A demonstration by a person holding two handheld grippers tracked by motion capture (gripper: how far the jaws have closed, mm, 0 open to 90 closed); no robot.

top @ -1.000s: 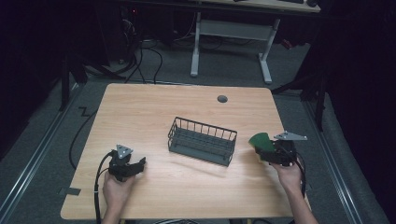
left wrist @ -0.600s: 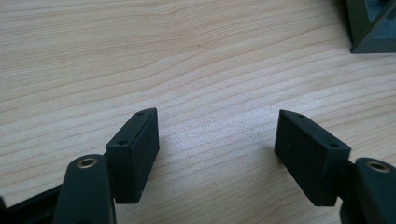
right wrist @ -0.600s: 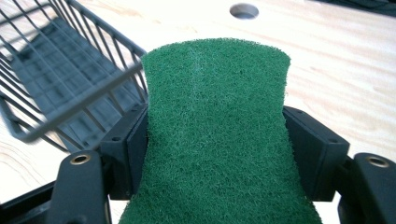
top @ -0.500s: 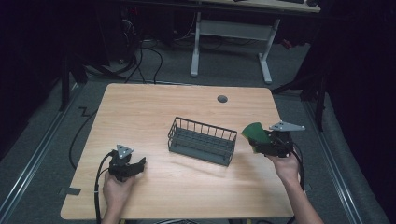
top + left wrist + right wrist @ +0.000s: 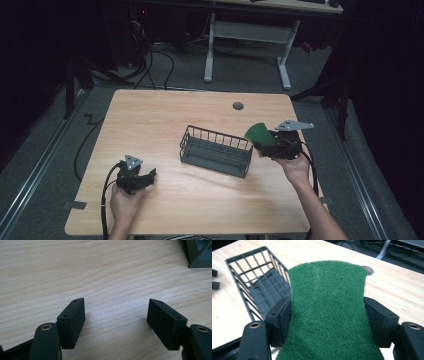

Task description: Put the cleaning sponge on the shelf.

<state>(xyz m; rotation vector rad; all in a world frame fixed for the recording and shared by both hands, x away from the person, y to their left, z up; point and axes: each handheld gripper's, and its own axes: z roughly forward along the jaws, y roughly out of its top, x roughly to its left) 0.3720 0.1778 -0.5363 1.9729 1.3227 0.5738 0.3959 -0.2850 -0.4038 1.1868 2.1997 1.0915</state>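
A green scouring pad (image 5: 260, 134) (image 5: 327, 312) is pinched between the jaws of my right gripper (image 5: 270, 142) (image 5: 327, 320), which is shut on it and held in the air just right of the dark wire basket (image 5: 216, 150) (image 5: 259, 285). The pad bows inward where the pads squeeze its sides. The basket stands at the table's middle with nothing visible inside it. My left gripper (image 5: 145, 178) (image 5: 116, 320) rests low over the bare wood at the front left, open, with nothing between its fingers.
The wooden table (image 5: 160, 120) has a round cable hole (image 5: 238, 106) near its far edge. A cable (image 5: 105, 200) trails from the left gripper over the front edge. Beyond the table stand desk legs (image 5: 210, 45) and floor cables.
My right gripper has risen and moved left toward the basket's right end, carrying the green pad. The left gripper has stayed where it was.
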